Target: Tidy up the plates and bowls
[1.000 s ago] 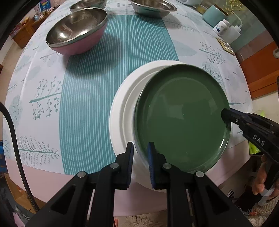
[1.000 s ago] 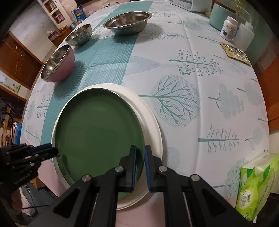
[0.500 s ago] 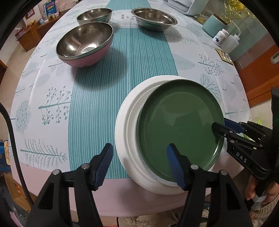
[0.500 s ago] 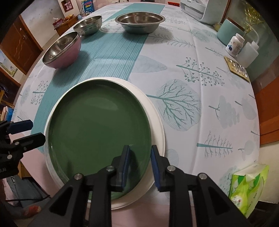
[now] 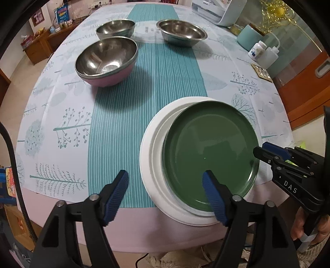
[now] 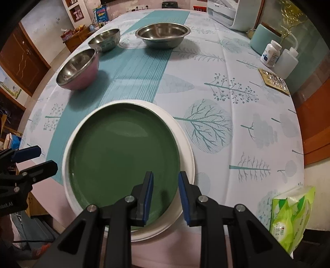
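A green plate is stacked on a white plate at the counter's near edge. The left gripper is spread wide, one finger above the green plate; the right gripper is parted narrowly over both plates' rims, nothing being held. Three steel bowls are set farther back.

table: round, leaf-print cloth with teal striped runner | 10 o'clock: wooden cabinet, low shelf with clutter | 3 o'clock: orange-brown door | floor: pale | wall: light, marked
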A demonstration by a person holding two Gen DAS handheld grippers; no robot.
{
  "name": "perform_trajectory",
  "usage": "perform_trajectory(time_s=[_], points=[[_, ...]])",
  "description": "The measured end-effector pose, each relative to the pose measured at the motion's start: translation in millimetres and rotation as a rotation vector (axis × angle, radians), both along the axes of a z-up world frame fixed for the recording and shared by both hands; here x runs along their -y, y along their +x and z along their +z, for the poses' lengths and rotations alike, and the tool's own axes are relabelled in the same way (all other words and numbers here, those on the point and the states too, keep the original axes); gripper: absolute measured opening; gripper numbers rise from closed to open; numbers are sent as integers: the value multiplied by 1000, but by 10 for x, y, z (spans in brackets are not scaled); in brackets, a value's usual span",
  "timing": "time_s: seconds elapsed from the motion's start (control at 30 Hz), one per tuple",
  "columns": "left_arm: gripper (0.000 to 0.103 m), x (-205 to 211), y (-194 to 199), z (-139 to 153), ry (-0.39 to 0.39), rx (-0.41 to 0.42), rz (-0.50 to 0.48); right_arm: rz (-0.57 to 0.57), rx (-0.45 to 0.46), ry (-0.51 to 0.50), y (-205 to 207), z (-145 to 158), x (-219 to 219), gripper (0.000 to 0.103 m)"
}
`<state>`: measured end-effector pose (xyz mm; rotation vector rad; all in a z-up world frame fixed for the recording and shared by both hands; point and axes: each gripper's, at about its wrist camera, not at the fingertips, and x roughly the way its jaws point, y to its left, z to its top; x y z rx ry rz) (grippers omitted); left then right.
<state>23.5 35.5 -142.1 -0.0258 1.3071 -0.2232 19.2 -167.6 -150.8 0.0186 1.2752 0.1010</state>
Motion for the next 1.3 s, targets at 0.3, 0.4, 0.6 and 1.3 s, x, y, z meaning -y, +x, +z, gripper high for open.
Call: perform_trajectory(time_s=[0.3,0.4,0.6,1.3], points=[[78,-137,-85,248,-48,50,10,-52,24,49,-111,194,13,25],[78,-195,-85,341,-60,68,11,-67,37,51,-141,278,13,25],[79,-282,-50,609,-71,146,2,-77,88,28,-159,510,-32,26],[90,39,804,1172,0,285,-30,-96,307,-55,440,1381,220,47]])
